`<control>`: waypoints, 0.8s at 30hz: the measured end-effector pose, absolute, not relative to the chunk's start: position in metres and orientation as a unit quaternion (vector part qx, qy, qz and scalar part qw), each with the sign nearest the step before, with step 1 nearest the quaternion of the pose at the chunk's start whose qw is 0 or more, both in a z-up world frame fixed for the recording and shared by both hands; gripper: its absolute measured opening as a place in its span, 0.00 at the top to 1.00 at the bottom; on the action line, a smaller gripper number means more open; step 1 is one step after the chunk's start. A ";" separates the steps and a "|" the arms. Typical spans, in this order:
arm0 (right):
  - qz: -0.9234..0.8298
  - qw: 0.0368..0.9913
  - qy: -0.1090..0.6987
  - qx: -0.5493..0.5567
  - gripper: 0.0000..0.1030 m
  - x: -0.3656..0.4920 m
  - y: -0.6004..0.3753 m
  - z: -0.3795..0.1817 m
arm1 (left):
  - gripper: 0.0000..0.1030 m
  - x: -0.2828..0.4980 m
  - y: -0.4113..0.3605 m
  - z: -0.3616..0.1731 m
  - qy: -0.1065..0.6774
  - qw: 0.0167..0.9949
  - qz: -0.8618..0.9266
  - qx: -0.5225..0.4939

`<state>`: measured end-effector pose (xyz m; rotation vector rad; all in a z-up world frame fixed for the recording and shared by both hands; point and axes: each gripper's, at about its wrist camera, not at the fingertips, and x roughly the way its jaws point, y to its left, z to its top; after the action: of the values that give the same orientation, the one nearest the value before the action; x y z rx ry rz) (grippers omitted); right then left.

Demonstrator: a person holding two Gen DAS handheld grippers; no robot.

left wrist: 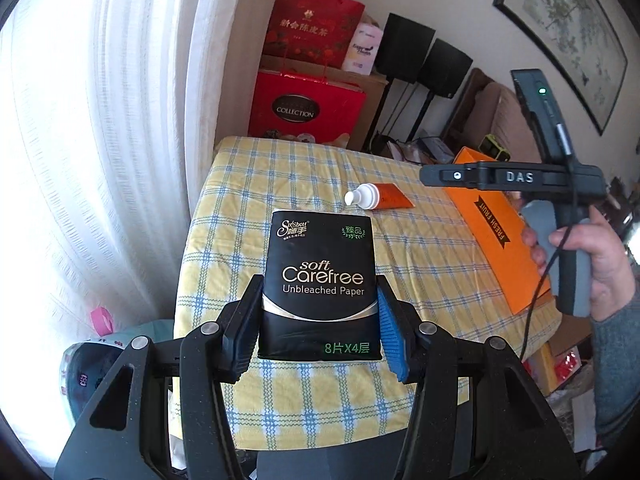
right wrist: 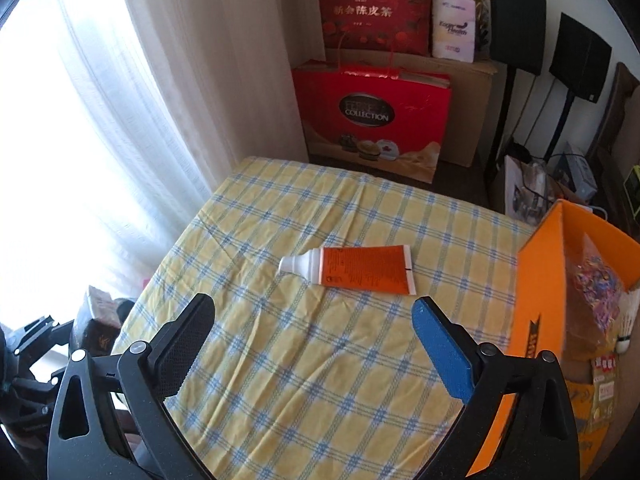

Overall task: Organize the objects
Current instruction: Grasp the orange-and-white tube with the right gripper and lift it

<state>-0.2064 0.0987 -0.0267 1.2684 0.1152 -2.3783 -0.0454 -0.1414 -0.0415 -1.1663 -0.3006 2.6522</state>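
My left gripper (left wrist: 318,320) is shut on a black tissue pack (left wrist: 322,276) labelled "soft Carefree", held above the near part of the yellow checked tablecloth (left wrist: 256,200). An orange tube with a white cap (left wrist: 376,196) lies on the cloth beyond the pack. In the right wrist view the same orange tube (right wrist: 360,268) lies just ahead of my right gripper (right wrist: 314,312), which is open with nothing between its fingers. An orange box (right wrist: 560,272) stands open at the table's right edge, with items inside. In the left wrist view the right gripper's body (left wrist: 516,178) hovers over the orange box (left wrist: 496,236), held by a hand (left wrist: 600,248).
White curtains (left wrist: 100,140) hang along the left. Red gift bags (right wrist: 372,120) and a cardboard carton (right wrist: 468,112) stand behind the table, with black speakers on stands (right wrist: 516,28) to their right. Bags and clutter sit on the floor at the left (left wrist: 92,356) and right.
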 end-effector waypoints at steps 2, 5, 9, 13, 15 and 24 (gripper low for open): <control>-0.849 0.224 0.063 0.475 0.09 -0.220 0.094 -0.036 | 0.52 -0.044 -0.145 -0.045 -0.106 0.115 0.903 -0.400; -0.833 0.221 0.127 0.492 0.14 -0.241 0.087 -0.049 | 0.52 -0.045 -0.150 -0.050 -0.117 0.115 0.901 -0.402; -0.811 0.224 0.201 0.502 0.26 -0.254 0.078 -0.064 | 0.52 -0.048 -0.153 -0.055 -0.126 0.120 0.898 -0.404; -0.786 0.242 0.276 0.498 0.26 -0.253 0.064 -0.082 | 0.52 -0.050 -0.154 -0.058 -0.128 0.121 0.896 -0.408; -0.777 0.255 0.302 0.490 0.26 -0.251 0.058 -0.087 | 0.52 -0.051 -0.156 -0.059 -0.129 0.121 0.895 -0.409; -0.715 0.316 0.421 0.459 0.36 -0.255 0.042 -0.106 | 0.52 -0.049 -0.162 -0.064 -0.148 0.123 0.891 -0.411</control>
<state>-0.2553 0.0417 -0.1059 1.2096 1.1084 -1.8834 -0.0494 -0.1622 -0.0643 -1.1987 -0.4312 2.5990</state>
